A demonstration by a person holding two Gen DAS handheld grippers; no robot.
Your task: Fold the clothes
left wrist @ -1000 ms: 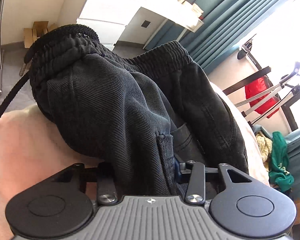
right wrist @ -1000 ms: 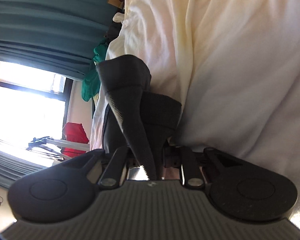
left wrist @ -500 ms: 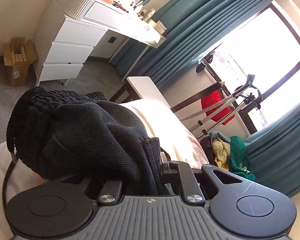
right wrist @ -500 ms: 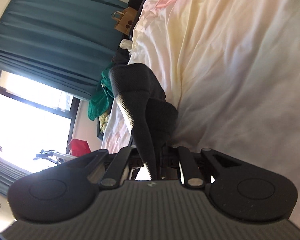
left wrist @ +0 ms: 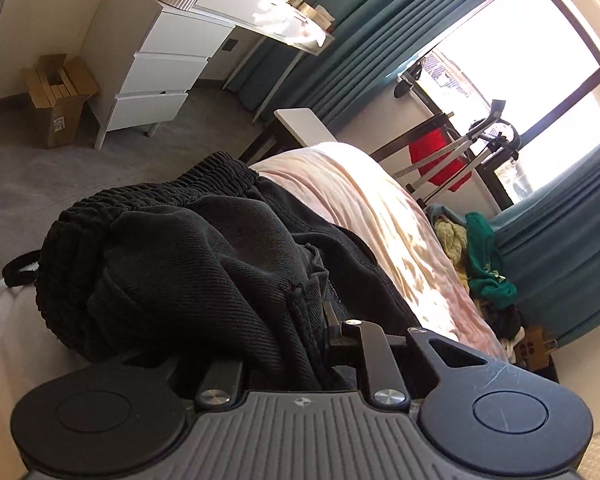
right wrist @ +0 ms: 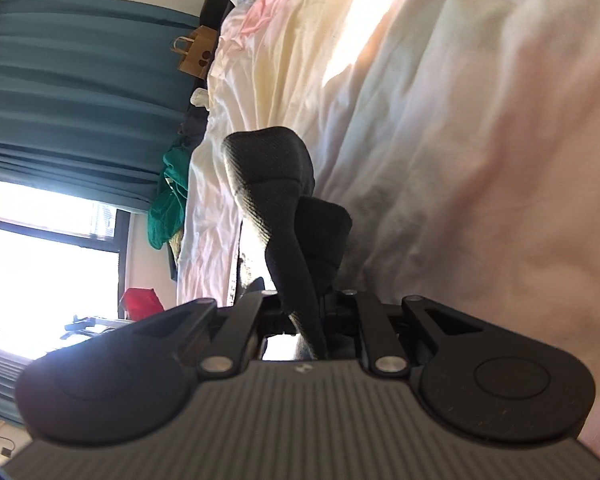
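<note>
The bed (left wrist: 384,216) is filling both views, its pale sheet (right wrist: 460,128) rumpling into soft folds and catching sun. Teal curtains (left wrist: 364,52) are hanging beside the bright window (left wrist: 512,60), and a white dresser (left wrist: 160,64) is standing against the far wall with a cardboard box (left wrist: 56,100) on the floor just beside it. A heap of clothes (left wrist: 480,260) — green and yellow among them — is lying by the bed's far side, near a paper bag (right wrist: 196,52).

The black pants (left wrist: 188,272) are lying bunched on the bed's near end, the ribbed waistband (left wrist: 204,176) facing the dresser and a drawstring loop (left wrist: 20,272) trailing off to one side. The left gripper (left wrist: 300,340) is pinching a thick fold of the pants, fabric spilling over the fingers and hiding their tips. In the right wrist view, the right gripper (right wrist: 312,320) is clamping a narrow strip of the pants (right wrist: 276,184), which is rising from between the closed fingers and bulging into a rounded hump against the sheet.
</note>
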